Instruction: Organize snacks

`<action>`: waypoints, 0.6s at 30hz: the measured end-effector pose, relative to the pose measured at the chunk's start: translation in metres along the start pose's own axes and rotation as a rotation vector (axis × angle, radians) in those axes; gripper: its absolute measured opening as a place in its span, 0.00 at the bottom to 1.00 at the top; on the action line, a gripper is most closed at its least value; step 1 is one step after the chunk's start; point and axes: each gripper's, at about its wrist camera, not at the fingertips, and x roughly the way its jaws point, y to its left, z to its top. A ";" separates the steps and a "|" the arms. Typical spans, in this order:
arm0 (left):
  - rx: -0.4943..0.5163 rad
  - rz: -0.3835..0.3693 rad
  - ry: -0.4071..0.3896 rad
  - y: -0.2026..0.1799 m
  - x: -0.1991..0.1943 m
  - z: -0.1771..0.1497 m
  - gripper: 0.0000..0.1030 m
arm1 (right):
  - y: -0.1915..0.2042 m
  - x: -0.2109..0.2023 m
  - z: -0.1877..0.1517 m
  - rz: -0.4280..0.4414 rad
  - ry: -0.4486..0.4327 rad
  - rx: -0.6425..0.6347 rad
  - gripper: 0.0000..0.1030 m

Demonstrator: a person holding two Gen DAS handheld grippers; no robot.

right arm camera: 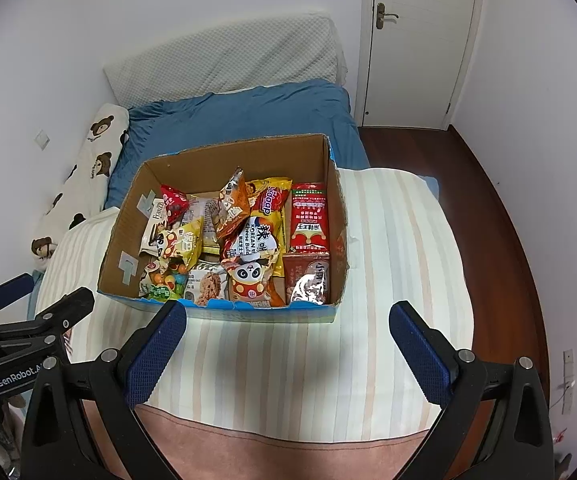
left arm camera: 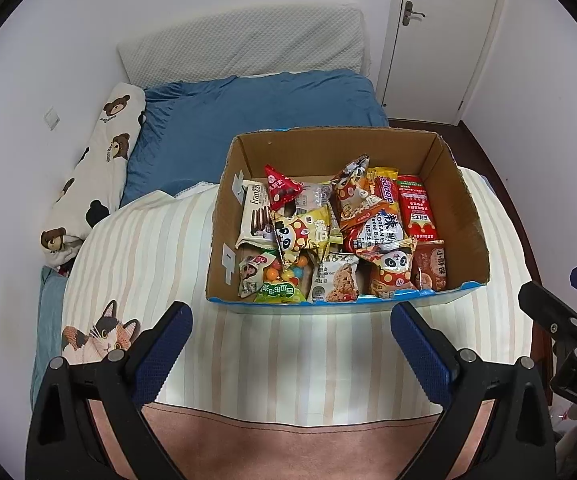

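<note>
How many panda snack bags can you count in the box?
3. A yellow panda bag left of centre, an orange panda bag at the near edge, and an upright orange bag farther back. Others may be buried.

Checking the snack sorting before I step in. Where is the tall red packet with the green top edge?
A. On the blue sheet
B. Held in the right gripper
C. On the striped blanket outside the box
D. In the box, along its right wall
D: the red packet lies inside the cardboard box, along its right wall; both grippers, left gripper and right gripper, are open and empty.

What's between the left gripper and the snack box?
Only bare striped blanket. The left wrist view shows the open left gripper just short of the box, with nothing lying between them.
</note>
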 end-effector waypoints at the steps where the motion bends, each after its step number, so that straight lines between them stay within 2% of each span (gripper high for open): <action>1: 0.000 0.000 0.001 0.000 0.000 0.000 0.99 | 0.000 -0.001 0.000 0.000 0.000 -0.002 1.00; 18: 0.016 -0.006 -0.004 -0.002 -0.006 -0.002 0.99 | -0.001 -0.003 -0.003 0.001 0.008 0.001 1.00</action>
